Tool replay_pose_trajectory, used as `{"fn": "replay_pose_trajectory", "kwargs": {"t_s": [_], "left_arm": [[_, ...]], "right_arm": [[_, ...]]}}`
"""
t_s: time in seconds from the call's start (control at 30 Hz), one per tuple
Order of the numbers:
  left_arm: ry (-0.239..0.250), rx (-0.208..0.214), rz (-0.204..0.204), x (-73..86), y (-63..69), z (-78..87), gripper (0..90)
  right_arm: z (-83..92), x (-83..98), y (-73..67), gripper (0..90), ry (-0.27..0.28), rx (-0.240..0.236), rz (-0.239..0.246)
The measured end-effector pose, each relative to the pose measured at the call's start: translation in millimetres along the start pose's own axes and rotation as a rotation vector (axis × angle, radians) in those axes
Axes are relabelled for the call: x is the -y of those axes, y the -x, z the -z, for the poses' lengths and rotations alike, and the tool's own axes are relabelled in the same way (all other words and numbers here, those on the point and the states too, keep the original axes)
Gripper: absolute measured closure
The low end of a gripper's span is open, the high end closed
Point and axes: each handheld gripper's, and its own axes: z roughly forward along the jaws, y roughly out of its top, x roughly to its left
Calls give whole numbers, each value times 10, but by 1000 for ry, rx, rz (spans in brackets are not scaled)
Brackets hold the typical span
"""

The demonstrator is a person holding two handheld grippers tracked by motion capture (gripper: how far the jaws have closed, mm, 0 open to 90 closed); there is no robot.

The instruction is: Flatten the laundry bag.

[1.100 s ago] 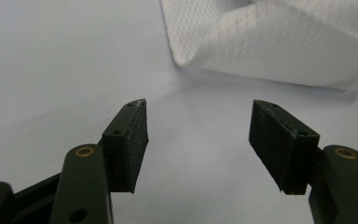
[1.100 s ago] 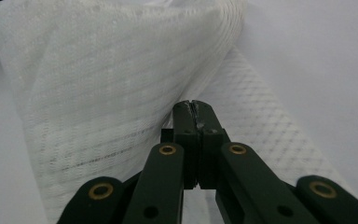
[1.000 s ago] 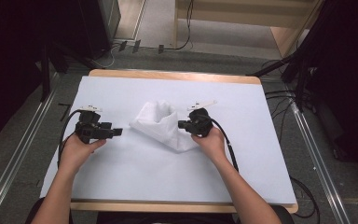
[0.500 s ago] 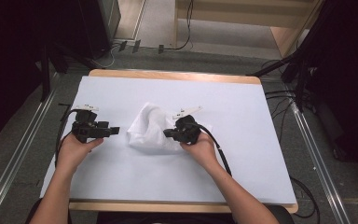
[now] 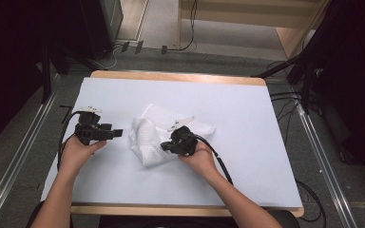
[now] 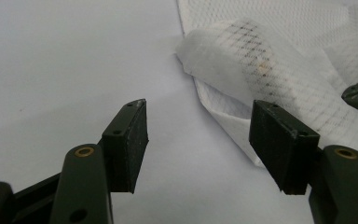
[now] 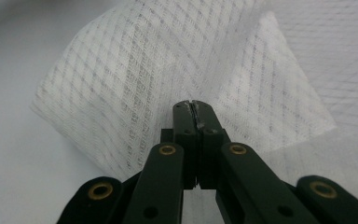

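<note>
A white mesh cloth (image 5: 148, 135) lies crumpled in the middle of the white table cover (image 5: 247, 104). My right gripper (image 5: 164, 146) is at the cloth's near edge and points left. In the right gripper view its jaws are shut (image 7: 195, 106) on a fold of the cloth (image 7: 130, 70), which stands up behind them. My left gripper (image 5: 119, 132) rests just left of the cloth and points right at it. Its jaws stand open (image 6: 198, 135) with nothing between them, and the cloth's rolled edge (image 6: 270, 74) lies a short way beyond.
The cover lies on a wooden table whose edge (image 5: 176, 76) shows at the far side. Black cables (image 5: 218, 161) trail from both grippers. Metal rails (image 5: 14, 161) run along both sides, and dark stands and cables sit on the floor beyond.
My right gripper has moved left and toward the near edge, pulling the cloth's fold over with it. The left gripper has stayed where it was, still open.
</note>
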Motion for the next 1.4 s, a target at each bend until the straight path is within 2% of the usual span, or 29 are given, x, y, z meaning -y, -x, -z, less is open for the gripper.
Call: {"fn": "replay_pose_trajectory", "kwargs": {"t_s": [0.17,0.27,0.4,0.6,0.77,0.83,0.97,1.13,1.33,1.4], "left_arm": [[-5,6,-6,-21,15,-41,383],[-10,18,-10,-37,17,-74,385],[-27,47,-14,-48,21,-163,421],[-68,50,-51,-63,33,-318,452],[-84,58,-48,-66,29,-418,462],[-84,72,-38,-70,34,-446,468],[-97,71,-52,-71,44,-482,490],[-105,75,-50,-57,72,-510,569],[-91,59,-57,-39,75,-523,670],[-85,64,-39,-37,68,-525,678]], "right_arm": [[-37,26,-80,900,-10,-16,17],[-32,33,-92,896,-10,-19,9],[25,18,-87,870,15,-11,12],[110,-14,-98,813,43,4,19],[147,-25,-106,772,53,18,27],[165,-31,-90,761,56,26,27],[214,-35,-22,733,64,42,5],[228,-85,71,671,64,58,-16],[118,-254,130,611,67,69,-19],[62,-317,145,592,59,71,-25]]}}
